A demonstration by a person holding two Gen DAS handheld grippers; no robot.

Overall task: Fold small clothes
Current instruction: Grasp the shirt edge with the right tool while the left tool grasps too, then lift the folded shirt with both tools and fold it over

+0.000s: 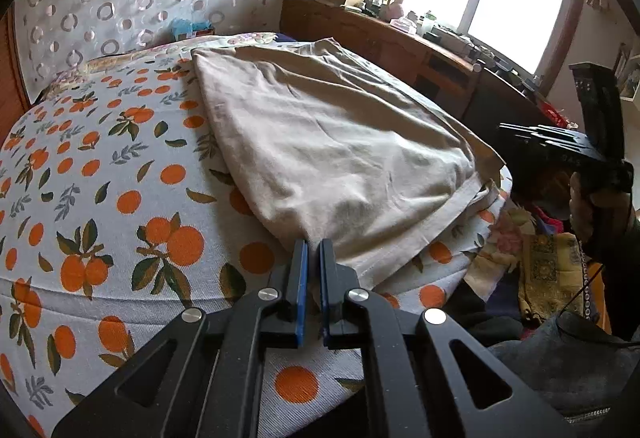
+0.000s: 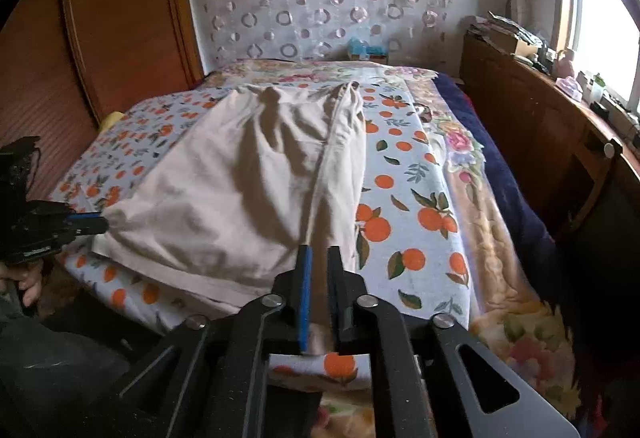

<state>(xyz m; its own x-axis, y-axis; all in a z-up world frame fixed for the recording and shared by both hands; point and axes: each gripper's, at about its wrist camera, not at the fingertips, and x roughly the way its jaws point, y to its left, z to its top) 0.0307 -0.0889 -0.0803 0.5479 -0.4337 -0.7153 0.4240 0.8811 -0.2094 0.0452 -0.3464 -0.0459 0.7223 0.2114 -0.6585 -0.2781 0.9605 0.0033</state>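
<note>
A beige garment (image 1: 328, 142) (image 2: 240, 190) lies spread lengthwise on the orange-print sheet (image 1: 120, 178) (image 2: 404, 198) of a bed. My left gripper (image 1: 314, 242) (image 2: 102, 224) is shut on its near left corner, and cloth shows between the blue pads. At the near right corner my right gripper (image 2: 319, 248) (image 1: 508, 128) has its jaws a narrow gap apart. Beige hem lies in that gap, and the pads do not look pressed on it. A hand (image 1: 580, 206) holds the right gripper's handle.
A wooden dresser (image 1: 400, 38) (image 2: 540, 118) crowded with small items runs under the bright window on the right. A wooden panel (image 2: 100, 38) stands to the left of the bed. Mixed fabrics (image 1: 540, 258) are piled at the bed's near right end.
</note>
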